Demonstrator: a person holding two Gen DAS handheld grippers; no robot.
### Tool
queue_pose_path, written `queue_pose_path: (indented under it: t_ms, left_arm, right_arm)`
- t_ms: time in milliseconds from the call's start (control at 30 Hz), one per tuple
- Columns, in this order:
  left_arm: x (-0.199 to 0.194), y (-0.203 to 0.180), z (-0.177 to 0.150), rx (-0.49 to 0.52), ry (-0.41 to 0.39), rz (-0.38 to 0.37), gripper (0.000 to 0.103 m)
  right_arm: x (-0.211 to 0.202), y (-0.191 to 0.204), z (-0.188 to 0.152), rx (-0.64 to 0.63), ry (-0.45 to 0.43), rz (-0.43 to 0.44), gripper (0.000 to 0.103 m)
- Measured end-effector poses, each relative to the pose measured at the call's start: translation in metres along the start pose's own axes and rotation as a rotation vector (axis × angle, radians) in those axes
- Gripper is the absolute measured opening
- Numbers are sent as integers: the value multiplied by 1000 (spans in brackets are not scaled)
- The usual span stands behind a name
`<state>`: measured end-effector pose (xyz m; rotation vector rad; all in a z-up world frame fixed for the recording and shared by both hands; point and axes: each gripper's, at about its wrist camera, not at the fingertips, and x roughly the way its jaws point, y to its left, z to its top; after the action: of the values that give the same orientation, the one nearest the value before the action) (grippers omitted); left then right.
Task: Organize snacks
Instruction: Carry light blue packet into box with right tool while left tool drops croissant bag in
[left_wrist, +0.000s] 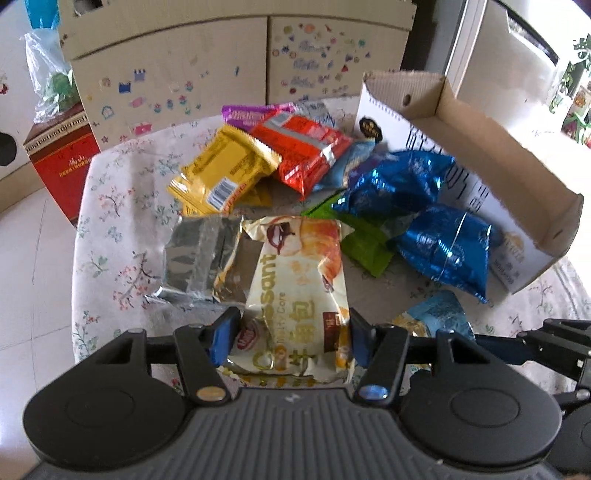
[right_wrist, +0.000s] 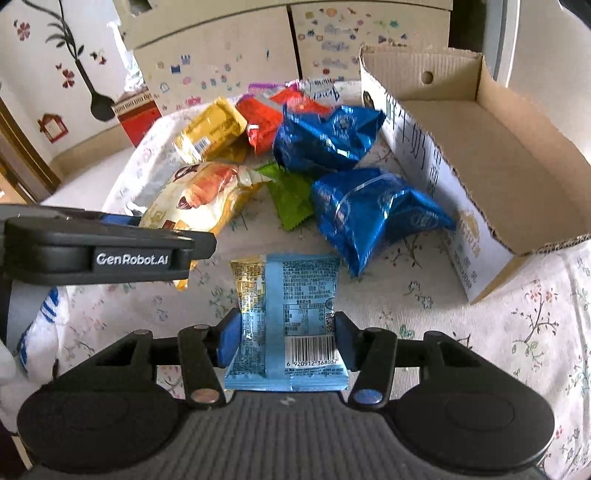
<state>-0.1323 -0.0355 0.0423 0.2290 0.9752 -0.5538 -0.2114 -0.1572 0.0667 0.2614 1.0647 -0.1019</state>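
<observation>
My left gripper (left_wrist: 289, 338) is shut on a cream croissant packet (left_wrist: 299, 273), its blue pads pressing the packet's two sides near its lower end. My right gripper (right_wrist: 286, 338) is shut on a light-blue snack packet (right_wrist: 291, 314) with its barcode side up, held just above the floral tablecloth (right_wrist: 498, 332). Beyond them lies a heap of snacks: two shiny blue bags (right_wrist: 369, 210), a green packet (right_wrist: 291, 199), a yellow packet (left_wrist: 221, 173), a red packet (left_wrist: 306, 151) and a silver packet (left_wrist: 199, 254). The left gripper's body (right_wrist: 103, 251) shows at the left of the right wrist view.
An open, empty cardboard box (right_wrist: 491, 155) stands on the table at the right, next to the blue bags. A red box (left_wrist: 59, 155) stands on the floor left of the table. Sticker-covered cardboard panels (left_wrist: 184, 81) rise behind the table.
</observation>
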Motion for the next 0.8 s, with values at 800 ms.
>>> queue_pose_path:
  t_ms: [800]
  left_arm:
    - [-45, 19, 15, -109, -168, 12, 60]
  right_arm:
    - [-25, -4, 19, 35, -120, 75, 59]
